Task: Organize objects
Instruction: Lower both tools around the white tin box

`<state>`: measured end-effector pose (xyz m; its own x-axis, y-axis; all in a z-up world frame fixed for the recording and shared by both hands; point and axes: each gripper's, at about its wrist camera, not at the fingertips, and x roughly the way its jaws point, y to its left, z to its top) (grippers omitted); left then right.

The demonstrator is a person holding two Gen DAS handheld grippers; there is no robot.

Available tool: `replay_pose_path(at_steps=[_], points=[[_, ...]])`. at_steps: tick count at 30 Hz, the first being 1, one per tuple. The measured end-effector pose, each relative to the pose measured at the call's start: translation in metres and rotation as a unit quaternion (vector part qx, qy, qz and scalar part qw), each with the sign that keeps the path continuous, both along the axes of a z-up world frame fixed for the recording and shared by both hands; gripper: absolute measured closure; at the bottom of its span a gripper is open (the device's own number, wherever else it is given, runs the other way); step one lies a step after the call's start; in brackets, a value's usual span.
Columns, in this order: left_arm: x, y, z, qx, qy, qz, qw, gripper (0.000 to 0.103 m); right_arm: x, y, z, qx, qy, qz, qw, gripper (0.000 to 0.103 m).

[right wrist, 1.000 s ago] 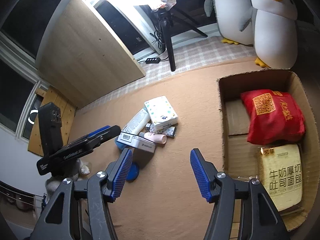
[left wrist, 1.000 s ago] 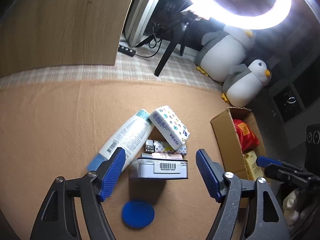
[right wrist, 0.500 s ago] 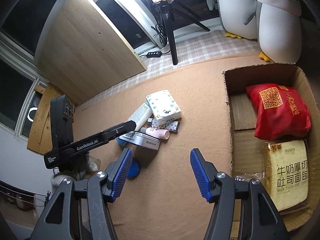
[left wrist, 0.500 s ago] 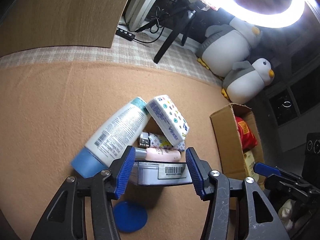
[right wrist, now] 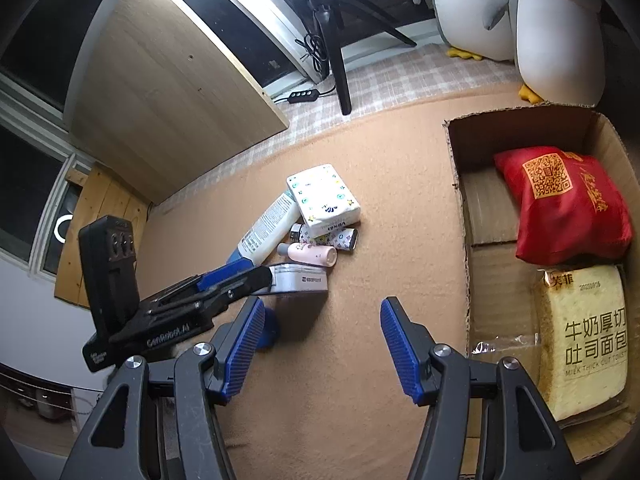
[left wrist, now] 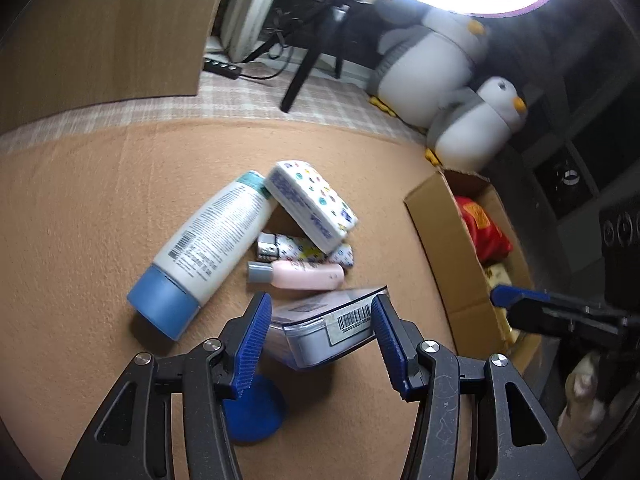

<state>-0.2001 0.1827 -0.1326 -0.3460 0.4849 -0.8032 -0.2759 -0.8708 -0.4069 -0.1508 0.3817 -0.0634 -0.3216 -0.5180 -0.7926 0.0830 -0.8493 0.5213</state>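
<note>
The job looks partly done, by my reading: the cardboard box (right wrist: 460, 216) at the right of the right wrist view already holds a red pouch (right wrist: 560, 204) and a bread packet (right wrist: 580, 340), while a small pile is left on the tan floor mat (right wrist: 380, 380) in mid-frame: a white bottle with a blue cap (left wrist: 208, 252), a patterned tissue pack (left wrist: 312, 204), a patterned tube (left wrist: 304, 252) half under that pack, a pink bottle (left wrist: 300, 274) and a blue disc (left wrist: 252, 412) at the lower centre. The left hand-held gripper (left wrist: 320, 336) is clamped on the grey tin (left wrist: 328, 328), its blue pads pressing the tin's two sides, and the tin sits tilted with its barcode label rising toward the right. A second ago those jaws stood wide either side of the tin, which lay flat against the pile; they have just closed on it, and the tin is now tipped and drawn clear of the pink bottle. The right hand-held gripper (right wrist: 320, 344) hangs open and empty over bare mat near the box, unchanged.
</note>
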Motion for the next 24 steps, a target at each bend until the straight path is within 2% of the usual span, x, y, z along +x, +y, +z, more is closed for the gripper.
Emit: replay_pose_path(at_steps=[7, 9, 11, 12, 16, 24], points=[[0.028, 0.018, 0.000, -0.014, 0.003, -0.049, 0.9987, 0.051, 0.001, -0.001, 0.000, -0.001, 0.001, 0.004, 1.000, 0.046], [0.035, 0.017, 0.000, -0.010, 0.002, -0.043, 0.9990, 0.048, 0.001, 0.000, 0.000, -0.001, 0.000, 0.004, 1.000, 0.046], [0.040, 0.012, 0.000, 0.003, -0.001, -0.034, 0.9994, 0.030, 0.001, -0.001, 0.000, -0.002, -0.002, 0.005, 1.000, 0.046], [0.044, 0.008, -0.001, 0.009, -0.004, -0.023, 0.9997, 0.027, 0.001, -0.001, 0.000, -0.003, -0.003, 0.007, 1.000, 0.046], [0.055, 0.000, -0.011, 0.029, -0.027, -0.014, 0.9991, 0.026, 0.001, -0.006, -0.006, 0.000, -0.014, 0.026, 1.000, 0.046], [0.065, 0.003, -0.031, 0.030, -0.057, -0.005, 0.9979, 0.026, -0.004, -0.037, -0.041, 0.021, -0.065, 0.091, 0.994, 0.046]])
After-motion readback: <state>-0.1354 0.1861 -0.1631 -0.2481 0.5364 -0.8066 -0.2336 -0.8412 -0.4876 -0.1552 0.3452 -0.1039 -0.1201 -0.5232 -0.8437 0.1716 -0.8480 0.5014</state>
